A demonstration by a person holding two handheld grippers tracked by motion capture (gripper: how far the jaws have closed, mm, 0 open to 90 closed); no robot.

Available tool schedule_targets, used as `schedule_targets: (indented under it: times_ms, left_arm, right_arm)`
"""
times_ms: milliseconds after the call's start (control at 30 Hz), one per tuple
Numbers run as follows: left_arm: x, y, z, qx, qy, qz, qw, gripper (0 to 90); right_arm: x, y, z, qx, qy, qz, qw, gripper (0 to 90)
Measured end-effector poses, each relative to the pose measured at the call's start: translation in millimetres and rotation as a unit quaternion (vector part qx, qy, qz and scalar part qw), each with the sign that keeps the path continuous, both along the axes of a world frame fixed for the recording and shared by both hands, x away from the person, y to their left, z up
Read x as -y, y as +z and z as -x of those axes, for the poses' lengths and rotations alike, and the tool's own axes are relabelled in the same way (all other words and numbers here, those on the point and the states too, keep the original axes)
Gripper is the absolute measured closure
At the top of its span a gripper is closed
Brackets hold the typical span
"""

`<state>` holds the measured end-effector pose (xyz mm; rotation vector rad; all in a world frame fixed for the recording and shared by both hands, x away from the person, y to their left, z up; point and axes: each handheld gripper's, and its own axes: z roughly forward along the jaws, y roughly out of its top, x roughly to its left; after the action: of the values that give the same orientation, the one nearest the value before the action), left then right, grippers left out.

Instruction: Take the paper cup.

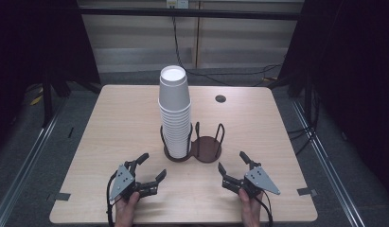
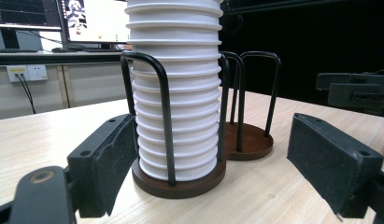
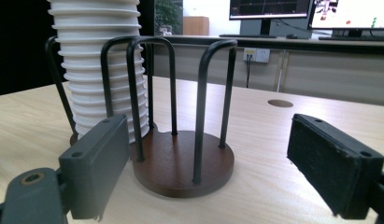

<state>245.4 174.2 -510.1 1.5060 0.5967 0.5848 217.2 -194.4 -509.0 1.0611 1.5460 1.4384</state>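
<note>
Flanking the cup stack (image 1: 174,111) in its holder (image 1: 206,149), both tools wide.

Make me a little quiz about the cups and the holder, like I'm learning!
1. True or false: the cups stand in the holder's left ring.
2. What is in the right ring? A) cups B) nothing C) a gripper
3. Fill in: both the left gripper and right gripper are ____.

Key: 1 true; 2 B; 3 open.
</note>
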Motion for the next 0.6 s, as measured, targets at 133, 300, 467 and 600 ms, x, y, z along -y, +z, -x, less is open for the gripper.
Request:
schedule_targets:
  times_ms: [133,300,467,600]
  left_arm:
    - [0.0,0.0,0.0,0.0,0.0,0.0,1.0,15.5]
    - [0.1,0.0,-0.1,0.0,0.0,0.001,1.0,15.4]
    - [0.2,0.1,-0.1,-0.001,0.001,0.001,1.0,15.5]
    - [0.1,0.1,-0.2,0.0,0.0,0.001,1.0,15.5]
  right_arm:
    - [-1.2,1.0,-1.6,-0.014,0.0,0.011,0.9998,12.7]
    - [-2.5,1.9,-3.7,-0.027,-0.001,0.019,0.9994,12.7]
    - [0.1,2.7,-6.6,-0.049,0.007,0.006,0.9988,12.7]
    - [-2.9,3.7,-9.4,-0.07,0.032,0.015,0.9969,12.8]
